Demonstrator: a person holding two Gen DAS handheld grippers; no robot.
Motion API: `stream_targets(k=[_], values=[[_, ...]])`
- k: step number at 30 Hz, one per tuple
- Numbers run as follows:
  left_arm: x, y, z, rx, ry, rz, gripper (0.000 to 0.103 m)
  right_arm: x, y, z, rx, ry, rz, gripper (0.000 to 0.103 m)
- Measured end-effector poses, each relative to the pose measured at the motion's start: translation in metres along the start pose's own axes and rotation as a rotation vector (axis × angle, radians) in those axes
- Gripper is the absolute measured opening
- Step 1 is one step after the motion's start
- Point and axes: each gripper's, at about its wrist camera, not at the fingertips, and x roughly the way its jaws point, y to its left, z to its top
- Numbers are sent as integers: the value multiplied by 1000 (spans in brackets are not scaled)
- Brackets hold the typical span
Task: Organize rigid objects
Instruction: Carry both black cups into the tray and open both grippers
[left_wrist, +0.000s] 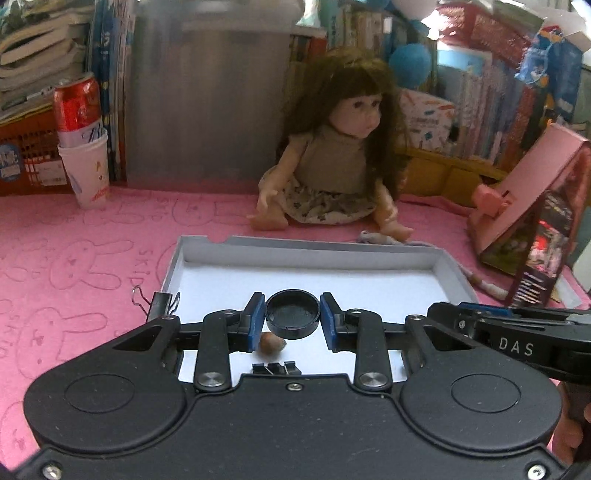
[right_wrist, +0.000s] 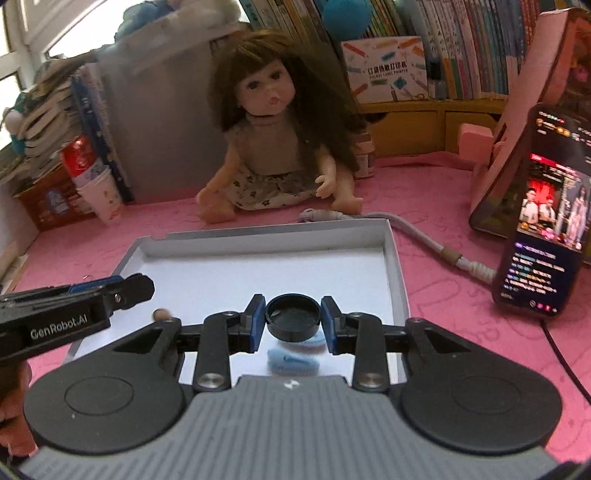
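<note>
My left gripper (left_wrist: 292, 316) is shut on a round black lid (left_wrist: 292, 314) and holds it over the white shallow box (left_wrist: 448, 273). A small brown nut (left_wrist: 272, 342) and a black binder clip (left_wrist: 275, 368) lie in the box below it. My right gripper (right_wrist: 293, 318) is shut on a second round black lid (right_wrist: 293, 317) over the same box (right_wrist: 395, 258). A light blue hair clip (right_wrist: 291, 362) lies in the box under it. The nut (right_wrist: 161, 314) also shows in the right wrist view. Each gripper shows at the edge of the other's view.
A binder clip (left_wrist: 157, 304) lies on the pink mat by the box's left edge. A doll (left_wrist: 332, 162) sits behind the box. A paper cup with a red can (left_wrist: 83, 147) stands at the left. A phone (right_wrist: 543, 229) leans on a pink stand at the right, with a cable (right_wrist: 424, 243) beside it.
</note>
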Motion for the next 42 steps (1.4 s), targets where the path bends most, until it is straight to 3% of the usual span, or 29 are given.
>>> stream_targets(k=[14,42], values=[[44,3,-4,-10,47,65,30,39,1,8,5,26,-53,37],[59,4,-9,21,57,86,30,56,-2,0,-4,38,-67,42]])
